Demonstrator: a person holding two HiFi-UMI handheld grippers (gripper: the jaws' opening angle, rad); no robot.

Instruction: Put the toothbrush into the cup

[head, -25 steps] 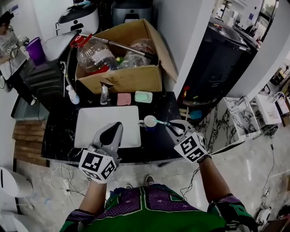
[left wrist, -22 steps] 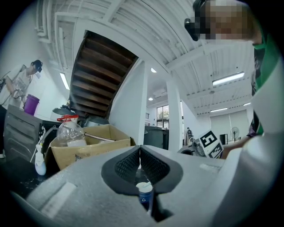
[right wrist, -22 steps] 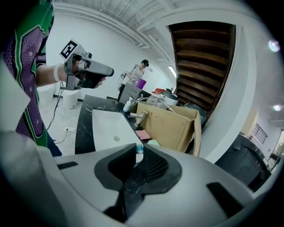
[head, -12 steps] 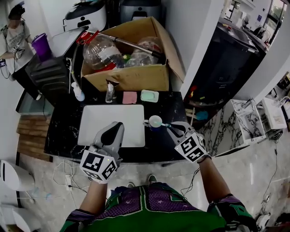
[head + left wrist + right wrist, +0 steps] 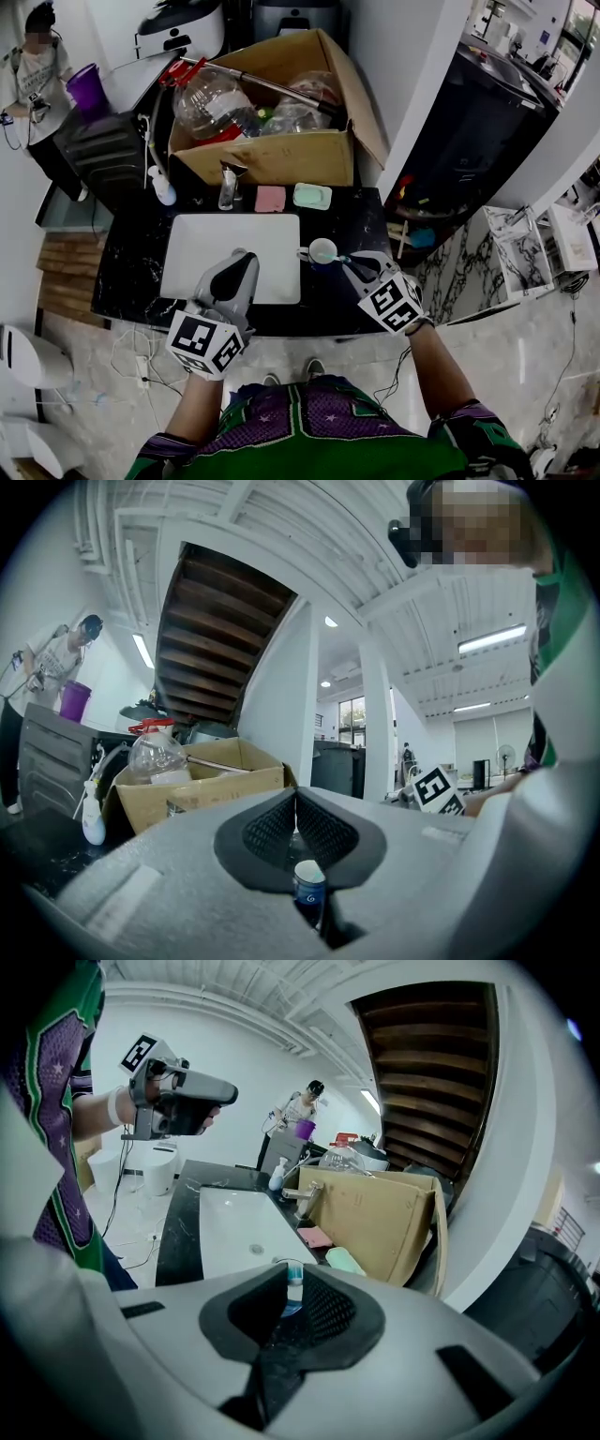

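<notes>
The right gripper (image 5: 354, 265) has its jaws partly closed on the handle of the slim toothbrush with the teal head (image 5: 341, 259). The brush sticks out past the fingertips, and its head reaches the near rim of the small blue cup with the white inside (image 5: 322, 250), which stands just ahead of the jaws on the black marble counter (image 5: 131, 272). In the right gripper view the teal head (image 5: 294, 1274) shows between the dark pads, with the blue of the cup right beneath it.

A second ago this gripper stood a little further from the cup. The gap between its marker cube and the cup is now narrower, and the grip on the brush is unchanged.

The left gripper (image 5: 246, 255) has stayed where it was, level over the white rectangular basin (image 5: 187, 244), with its jaw tips meeting. A small blue cylinder with a white top (image 5: 308, 892) shows low in the slit between them. I cannot tell whether it is gripped or lies beyond the jaws.
</notes>
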